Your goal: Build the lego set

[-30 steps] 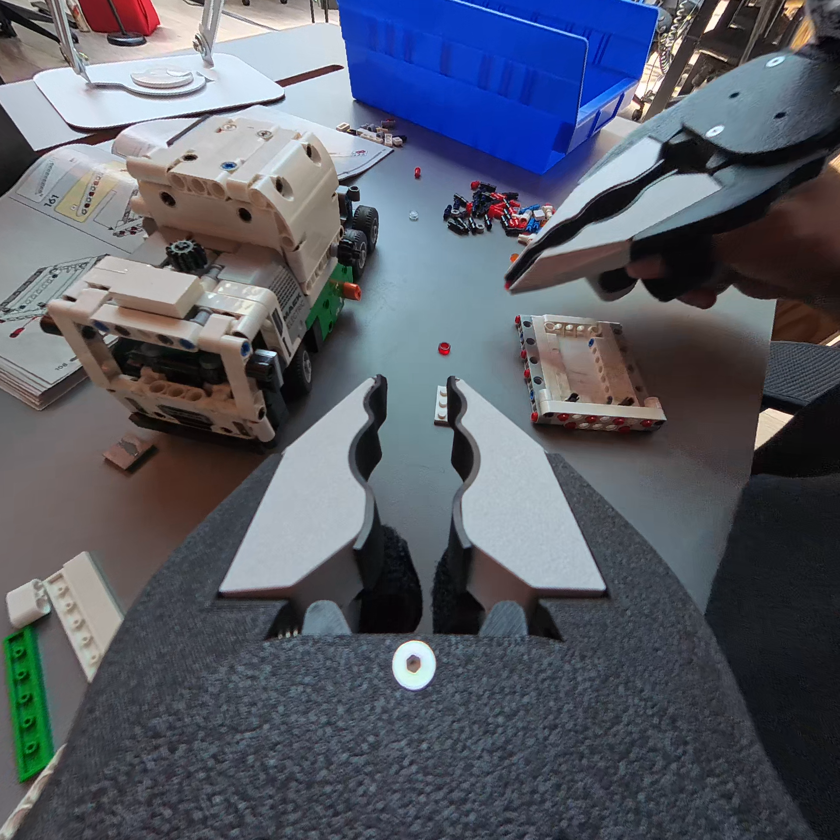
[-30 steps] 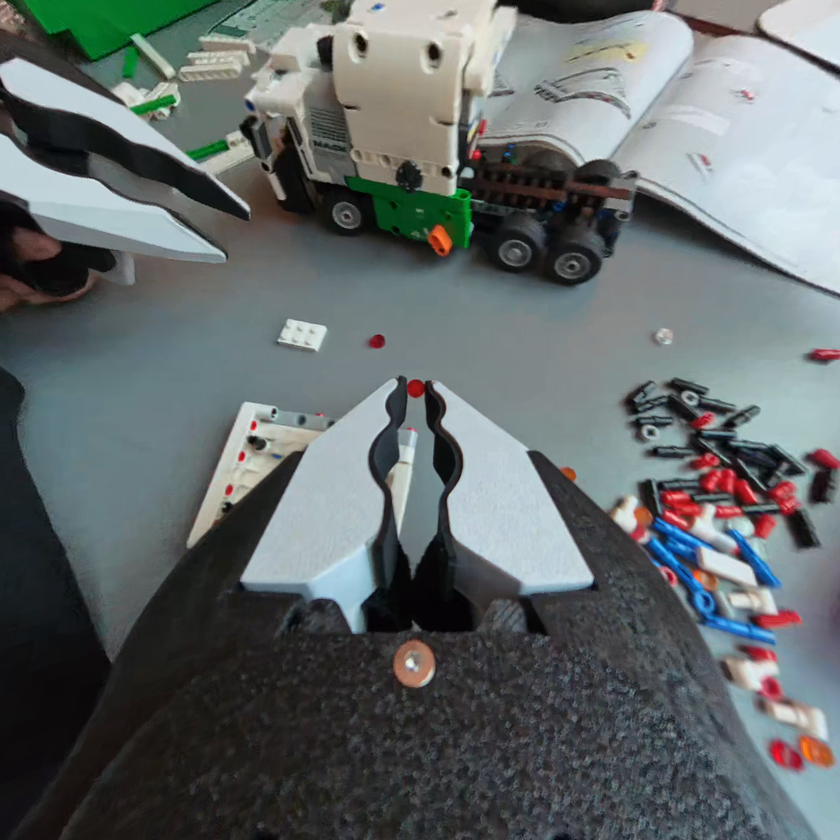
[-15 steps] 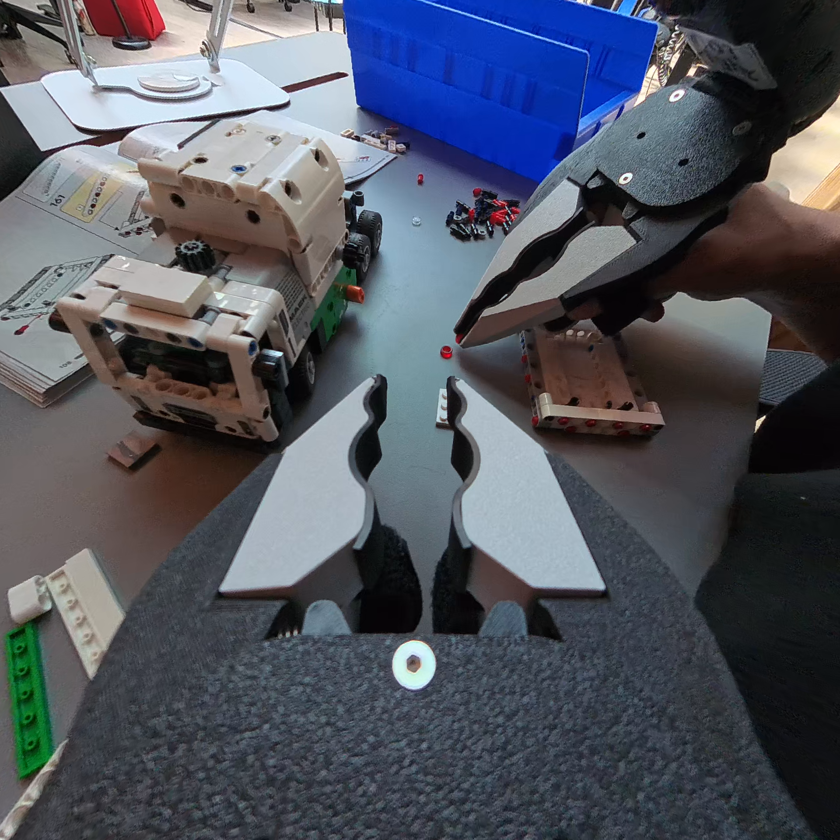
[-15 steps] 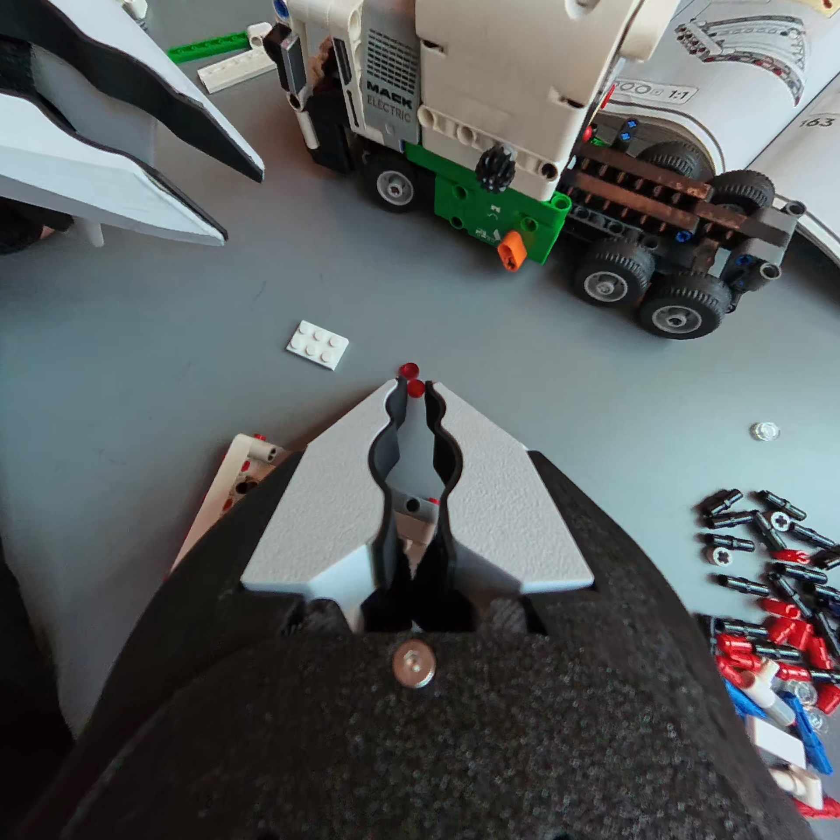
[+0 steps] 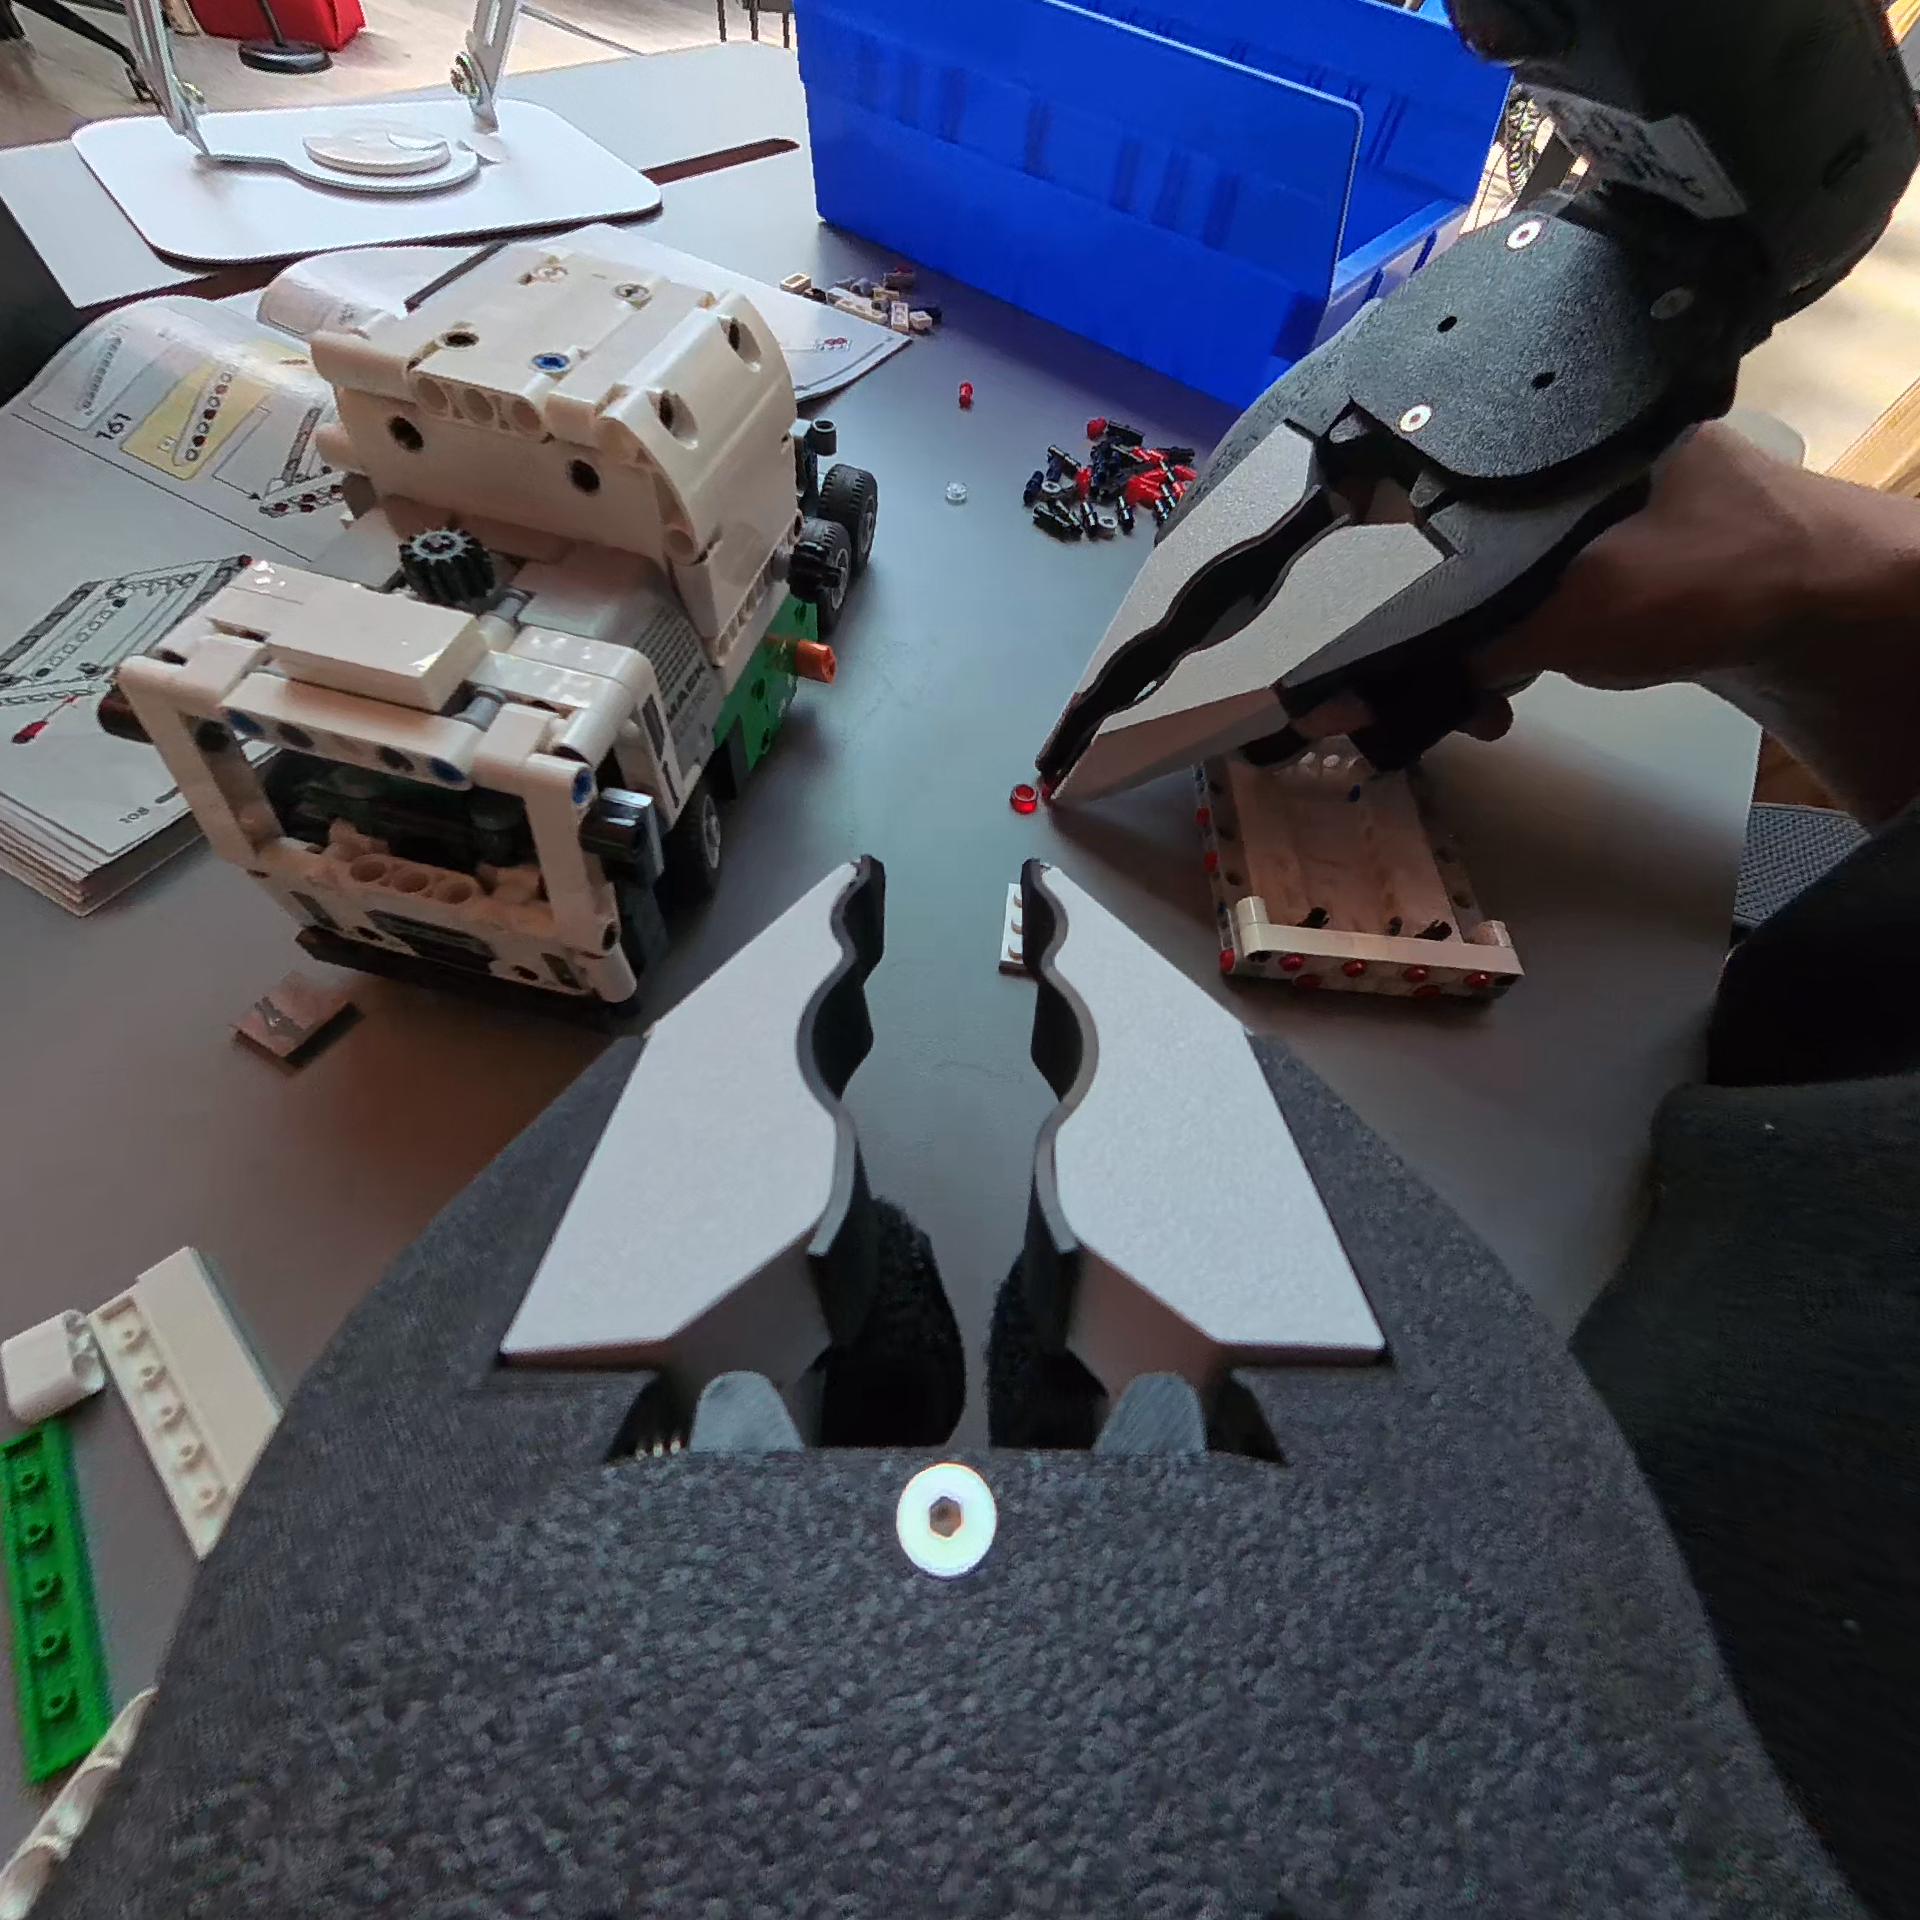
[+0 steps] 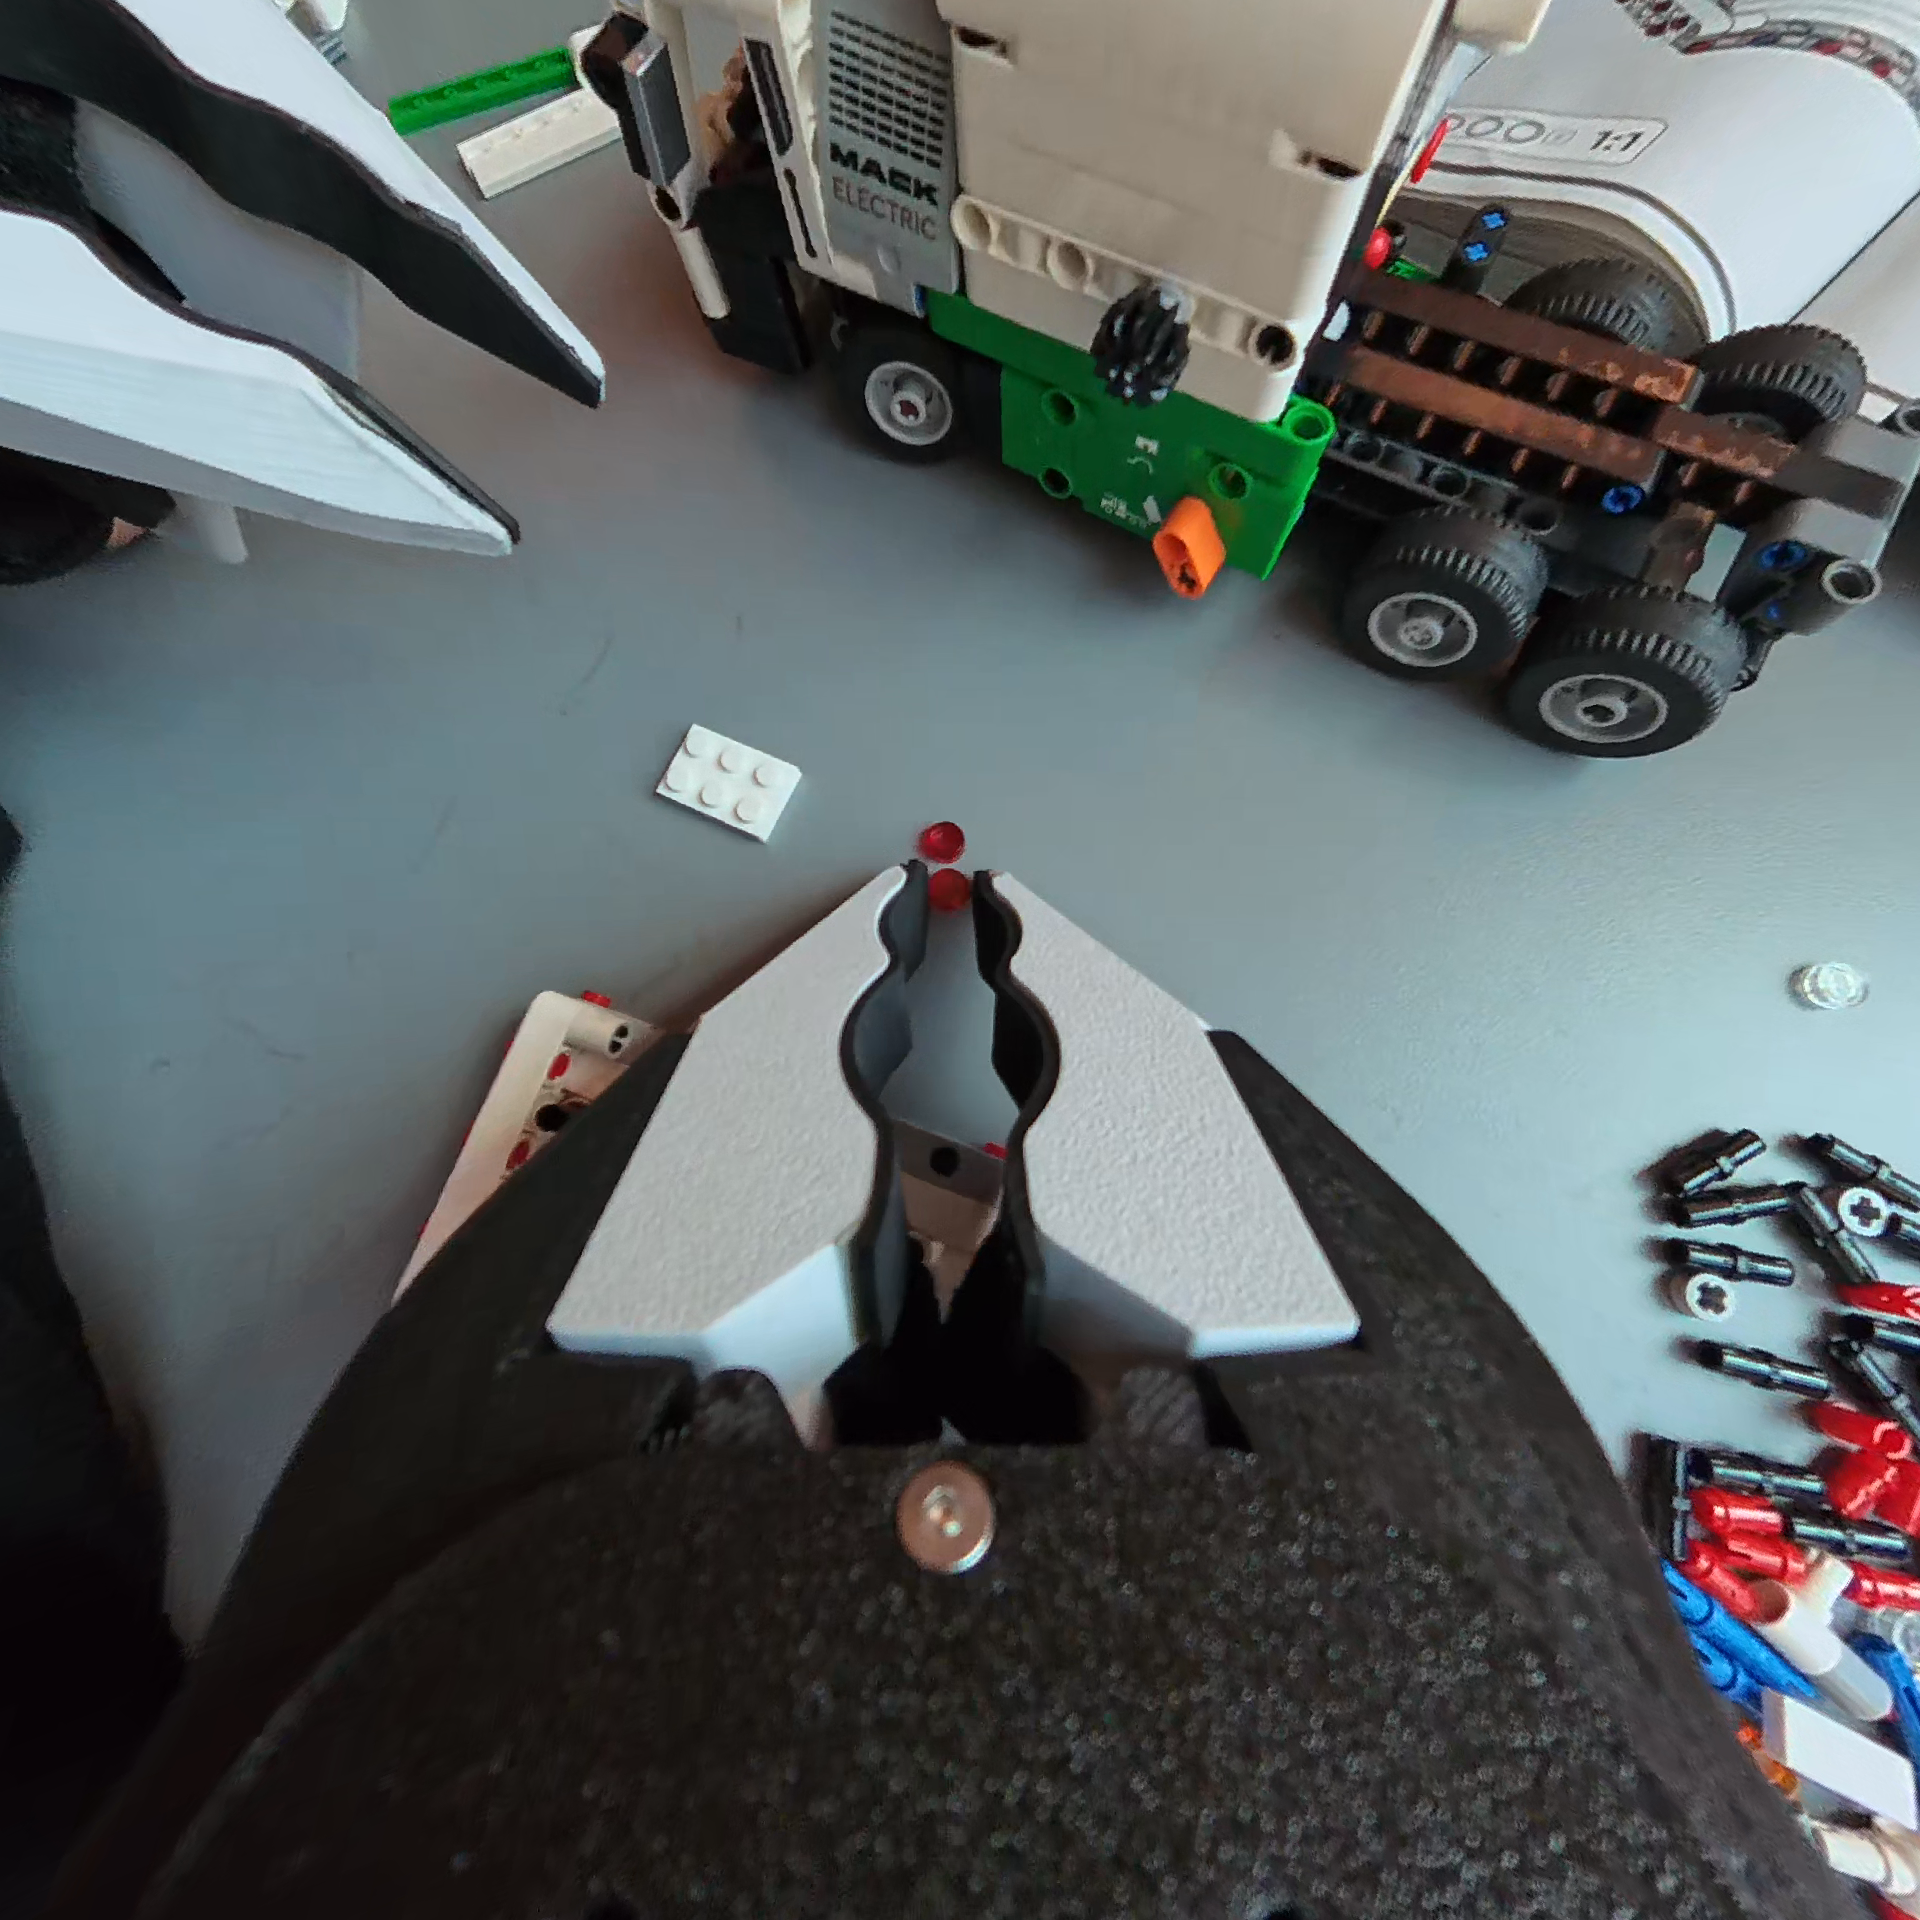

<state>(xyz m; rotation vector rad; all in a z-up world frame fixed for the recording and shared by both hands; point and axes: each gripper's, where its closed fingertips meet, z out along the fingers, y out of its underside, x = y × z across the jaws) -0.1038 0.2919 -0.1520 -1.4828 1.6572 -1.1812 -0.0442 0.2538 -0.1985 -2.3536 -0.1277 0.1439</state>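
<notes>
Right wrist view: the right claw (image 6: 948, 891) pinched a red stud (image 6: 949, 890) at its tips; brushing the loose stud (image 6: 941, 840) could scatter it. The left claw (image 5: 952, 883) hung open, empty.

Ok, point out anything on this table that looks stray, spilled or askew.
A loose pile of pins lies scattered on the table, not in the blue bin. A red stud lies loose by the right gripper, which pinches another. A clear stud strays alone.
</notes>
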